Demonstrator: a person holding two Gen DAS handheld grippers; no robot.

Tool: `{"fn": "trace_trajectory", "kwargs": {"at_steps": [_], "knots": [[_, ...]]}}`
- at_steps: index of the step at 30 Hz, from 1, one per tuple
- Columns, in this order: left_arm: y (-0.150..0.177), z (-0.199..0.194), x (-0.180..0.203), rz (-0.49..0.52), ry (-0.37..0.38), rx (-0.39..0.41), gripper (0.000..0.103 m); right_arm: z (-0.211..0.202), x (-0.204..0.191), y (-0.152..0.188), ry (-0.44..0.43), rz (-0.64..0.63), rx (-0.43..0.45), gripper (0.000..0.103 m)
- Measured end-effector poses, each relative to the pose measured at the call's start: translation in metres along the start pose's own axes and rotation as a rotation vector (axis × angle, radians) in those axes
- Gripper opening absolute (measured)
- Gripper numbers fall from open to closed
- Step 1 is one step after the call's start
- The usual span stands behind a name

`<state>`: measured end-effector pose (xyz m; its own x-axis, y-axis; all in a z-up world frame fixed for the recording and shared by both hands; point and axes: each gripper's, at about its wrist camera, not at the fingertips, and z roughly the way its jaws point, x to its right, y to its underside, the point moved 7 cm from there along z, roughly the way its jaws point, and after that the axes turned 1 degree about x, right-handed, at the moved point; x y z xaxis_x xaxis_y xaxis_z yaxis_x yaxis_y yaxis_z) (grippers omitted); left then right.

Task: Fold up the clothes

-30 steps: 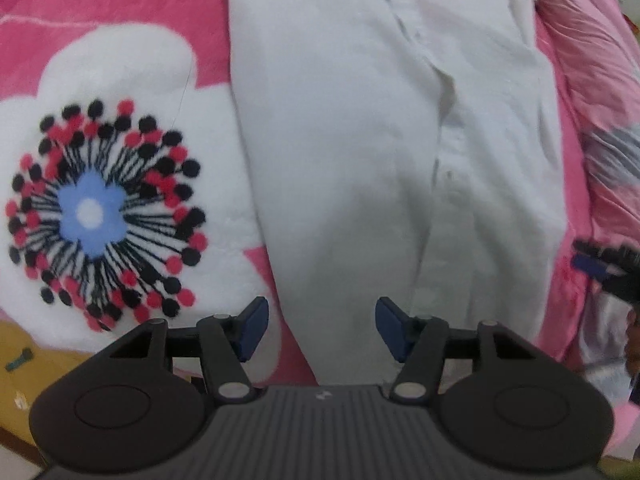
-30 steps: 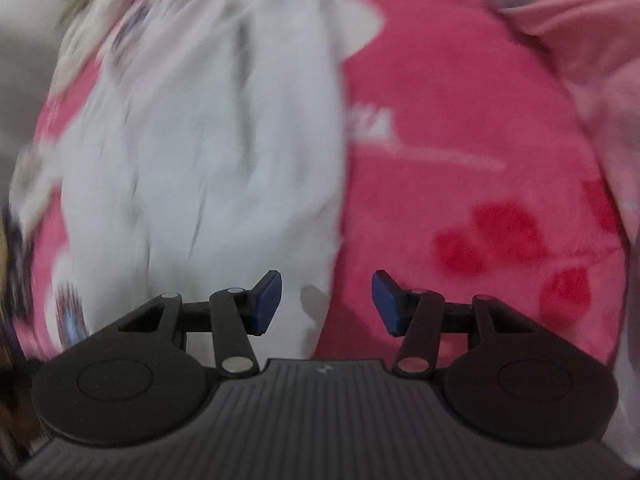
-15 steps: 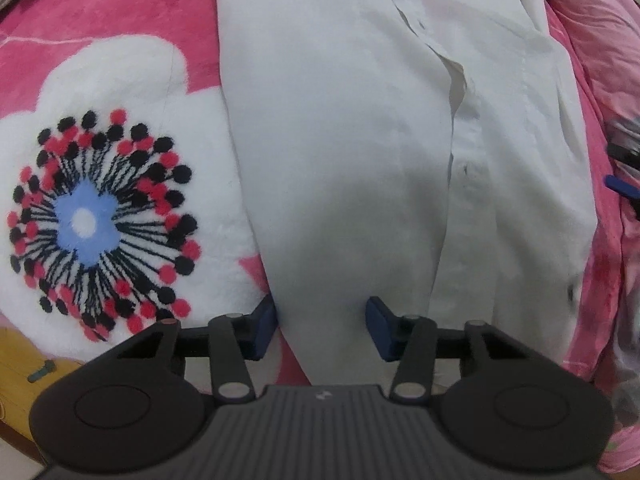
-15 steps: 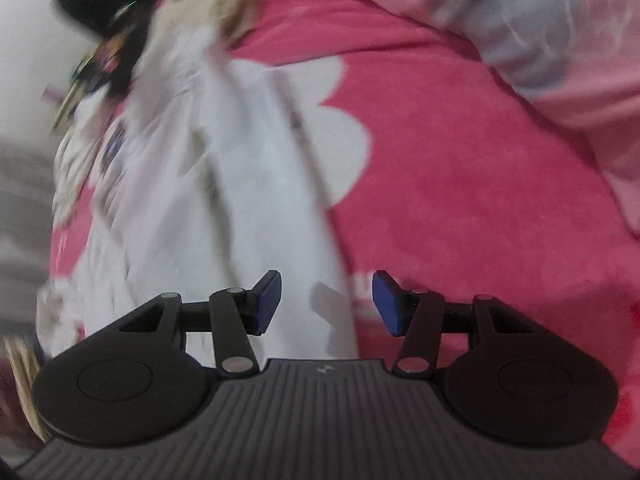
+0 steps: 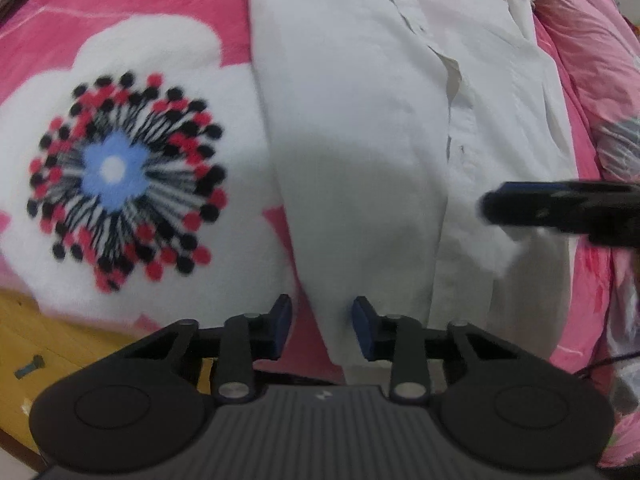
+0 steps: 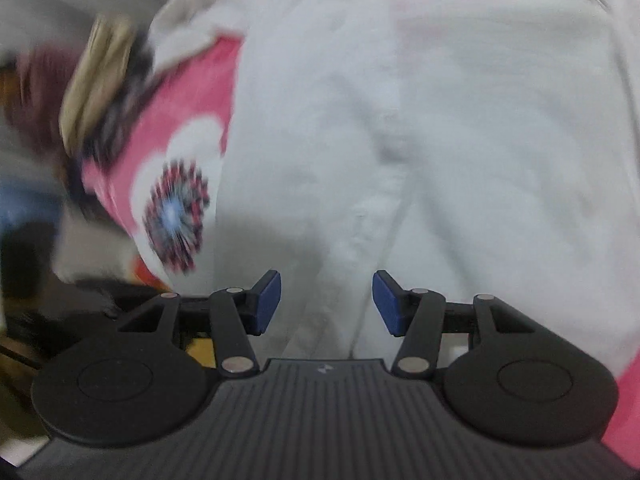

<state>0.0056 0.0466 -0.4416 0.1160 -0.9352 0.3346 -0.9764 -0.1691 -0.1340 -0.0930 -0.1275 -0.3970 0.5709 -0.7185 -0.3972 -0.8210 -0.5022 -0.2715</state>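
the white shirt (image 5: 360,128) lies stretched out lengthwise on the pink flower blanket (image 5: 120,40), button placket running up the middle, its lower hem at the near edge of the bed. it looks already narrowed, with one side panel lapped over the front.

what has changed in the last second: the left gripper (image 5: 322,330) has crept in from just short of the hem, and its jaws have narrowed somewhat, so the blue pads (image 5: 282,326) now sit either side of the hem's near corner. they are still apart, with a strip of cloth between them, and i can't say the cloth is pinched yet. the right gripper (image 6: 326,300) has swung round fast from the bare pink bedding at the side; its view is now filled with shirt (image 6: 400,120), blurred from the swing. in the left view it shows as a dark bar (image 5: 560,210) reaching in over the shirt's right edge, with a bit of cloth puckered beneath it. its jaws are wide apart and hold nothing.

to my eye this means both hands are now lined up on the bottom end of the garment, ready to take the hem and carry it up toward the collar for the crosswise fold. the hem sits right at the left claw's tips, and directly beneath and ahead of the right one. a small bolt (image 5: 28,368) lies on the yellow floor (image 5: 60,340) beside the bed.
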Motion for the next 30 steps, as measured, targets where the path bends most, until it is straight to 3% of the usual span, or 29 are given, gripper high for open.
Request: {"fn": "trace_trajectory", "kwargs": {"at_steps": [3, 7, 9, 10, 11, 13, 18, 21, 25, 27, 30], "knots": [[-0.003, 0.0, -0.008, -0.045, 0.023, 0.019, 0.027, 0.023, -0.016, 0.002, 0.136, -0.14, -0.048, 0.05], [-0.01, 0.003, -0.009, -0.075, 0.041, 0.045, 0.026, 0.046, -0.014, 0.011, 0.193, -0.144, -0.111, 0.05], [-0.017, 0.005, -0.006, -0.063, 0.041, 0.046, 0.026, 0.051, -0.014, 0.016, 0.22, -0.154, -0.119, 0.038], [-0.018, 0.005, -0.005, -0.059, 0.041, 0.049, 0.024, 0.048, -0.012, 0.016, 0.236, -0.154, -0.115, 0.017], [-0.02, 0.005, -0.004, -0.056, 0.043, 0.051, 0.024, 0.044, -0.009, 0.016, 0.246, -0.145, -0.113, 0.007], [-0.02, 0.004, -0.007, -0.058, 0.049, 0.053, 0.022, 0.029, 0.003, 0.016, 0.223, -0.075, -0.11, 0.003], [-0.028, 0.005, -0.011, -0.048, 0.081, 0.045, 0.022, -0.021, 0.032, 0.021, 0.181, 0.068, -0.022, 0.003], [-0.032, 0.007, -0.014, -0.056, 0.122, 0.03, 0.026, -0.028, 0.06, 0.035, 0.182, 0.196, -0.036, 0.003], [-0.041, 0.001, -0.012, -0.039, 0.164, 0.024, 0.033, -0.029, 0.078, 0.043, 0.116, 0.345, -0.031, 0.005], [-0.043, 0.003, -0.003, -0.025, 0.173, 0.025, 0.041, -0.029, 0.076, 0.044, 0.066, 0.381, -0.03, 0.006], [-0.047, 0.01, 0.01, -0.011, 0.173, 0.023, 0.042, -0.026, 0.07, 0.045, 0.041, 0.377, -0.048, 0.008]]}}
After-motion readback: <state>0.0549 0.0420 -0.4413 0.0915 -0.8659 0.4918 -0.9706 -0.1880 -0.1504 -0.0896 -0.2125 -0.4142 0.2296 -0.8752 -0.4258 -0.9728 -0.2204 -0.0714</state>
